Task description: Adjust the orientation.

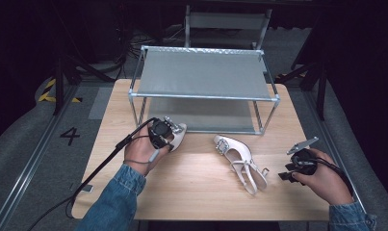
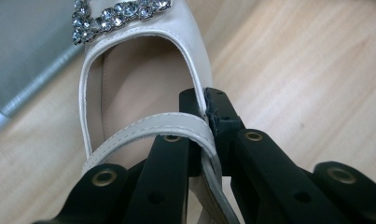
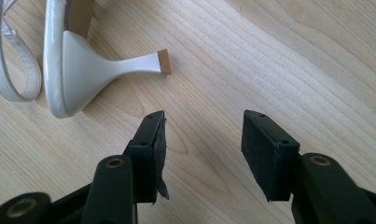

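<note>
A cream high-heeled shoe [image 1: 178,133] with a rhinestone buckle [image 2: 115,14] is in front of the rack's left side. My left gripper [image 1: 162,137] is shut on it. In the left gripper view the jaws [image 2: 205,112] pinch the shoe's side rim [image 2: 139,79] just where the strap [image 2: 153,128] joins it. I cannot tell if the shoe still touches the table. Its twin shoe [image 1: 239,156] lies on its side at centre right. My right gripper [image 1: 284,177] is open to the right of it. In the right gripper view the jaws [image 3: 202,135] hold nothing, and the twin's thin heel [image 3: 97,65] lies just beyond them.
A two-tier metal rack [image 1: 203,96] with grey fabric shelves stands at the back of the wooden table [image 1: 196,192]. Its lower shelf [image 2: 27,46] is just left of the held shoe. A chair [image 1: 225,21] stands behind the table. Cables trail from both grippers.
</note>
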A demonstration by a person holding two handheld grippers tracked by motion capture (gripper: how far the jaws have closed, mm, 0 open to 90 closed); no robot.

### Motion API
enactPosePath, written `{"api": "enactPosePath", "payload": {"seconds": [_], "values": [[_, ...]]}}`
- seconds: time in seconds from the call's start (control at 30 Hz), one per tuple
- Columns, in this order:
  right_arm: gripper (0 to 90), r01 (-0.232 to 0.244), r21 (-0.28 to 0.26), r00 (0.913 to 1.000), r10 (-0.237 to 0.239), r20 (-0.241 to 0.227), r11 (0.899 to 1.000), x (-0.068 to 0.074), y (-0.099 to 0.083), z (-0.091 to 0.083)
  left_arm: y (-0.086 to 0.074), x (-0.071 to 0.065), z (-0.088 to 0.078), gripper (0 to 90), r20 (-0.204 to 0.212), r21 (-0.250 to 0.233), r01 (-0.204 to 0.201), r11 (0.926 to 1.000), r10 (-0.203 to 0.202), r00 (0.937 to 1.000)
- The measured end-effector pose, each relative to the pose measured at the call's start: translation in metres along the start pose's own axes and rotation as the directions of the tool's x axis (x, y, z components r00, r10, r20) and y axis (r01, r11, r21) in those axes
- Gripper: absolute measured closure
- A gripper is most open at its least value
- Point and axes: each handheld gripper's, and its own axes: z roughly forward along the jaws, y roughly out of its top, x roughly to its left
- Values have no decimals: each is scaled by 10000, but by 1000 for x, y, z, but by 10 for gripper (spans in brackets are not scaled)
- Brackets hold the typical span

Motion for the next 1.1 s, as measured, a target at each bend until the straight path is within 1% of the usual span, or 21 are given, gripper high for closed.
{"api": "enactPosePath", "payload": {"seconds": [0.03, 0.1, 0.13, 0.27, 0.37, 0.47, 0.5, 0.63, 0.67, 0.7, 0.73, 0.77, 0.8, 0.97, 1.0, 1.03, 1.07, 1.1], "values": [[509, -21, -28, 10000, 21, -6, 10000, 0, -1, -1, 5, 2, 3, 865, 60, -52, 104, 9999, -104, 9999], [508, -46, -65, 10000, 45, -13, 10000, 0, -3, -2, 12, 8, 8, 865, 100, -105, 183, 9998, -182, 9998], [508, -46, -65, 10000, 45, -13, 10000, 0, -3, -2, 12, 8, 8, 865, 100, -105, 183, 9998, -182, 9998], [509, -161, -135, 9999, 161, -13, 9998, -2, -7, -4, 23, 14, 17, 865, -178, -215, 315, 9993, -319, 9993], [510, -205, -136, 9998, 205, -3, 9997, -3, -10, -5, 29, 19, 25, 865, -129, -464, 608, 9971, -614, 9980], [510, -236, -153, 9997, 235, -36, 9996, -2, -12, -6, 33, 21, 33, 865, -217, -537, 799, 9954, -812, 9965], [510, -238, -165, 9997, 238, -32, 9996, -2, -12, -6, 35, 22, 35, 865, -316, -579, 824, 9949, -843, 9959], [510, -215, -132, 9998, 215, -31, 9997, -2, -13, -5, 41, 27, 43, 865, -613, -706, 1081, 9916, -1125, 9918], [510, -227, -128, 9997, 226, -49, 9997, -2, -13, -5, 42, 27, 45, 865, -636, -783, 1119, 9906, -1169, 9911], [510, -194, -106, 9998, 194, -44, 9998, -2, -13, -4, 43, 28, 48, 865, -567, -856, 1275, 9881, -1326, 9895], [511, -215, -95, 9998, 214, -46, 9997, -2, -13, -4, 44, 29, 49, 865, -555, -888, 1307, 9874, -1359, 9892], [510, -226, -91, 9997, 226, -63, 9997, -1, -12, -4, 45, 29, 51, 865, -644, -866, 1395, 9864, -1453, 9873], [511, -185, -95, 9998, 184, -60, 9998, -1, -12, -4, 46, 30, 53, 865, -589, -935, 1340, 9866, -1398, 9884], [511, -131, -94, 9999, 130, -90, 9999, 0, -11, -2, 49, 29, 56, 864, -850, -1216, 1486, 9814, -1595, 9835], [512, -128, -64, 9998, 127, -157, 9999, 0, -10, -2, 51, 29, 57, 864, -805, -1280, 1538, 9798, -1649, 9830], [512, -128, -64, 9998, 127, -157, 9999, 0, -10, -2, 51, 29, 57, 864, -805, -1280, 1538, 9798, -1649, 9830], [512, -134, -47, 9998, 133, -148, 9999, 1, -10, -1, 52, 29, 59, 864, -828, -1432, 1583, 9770, -1712, 9818], [512, -92, -11, 9999, 92, -143, 10000, 1, -10, 0, 54, 29, 60, 864, -847, -1453, 1640, 9757, -1775, 9805]]}}
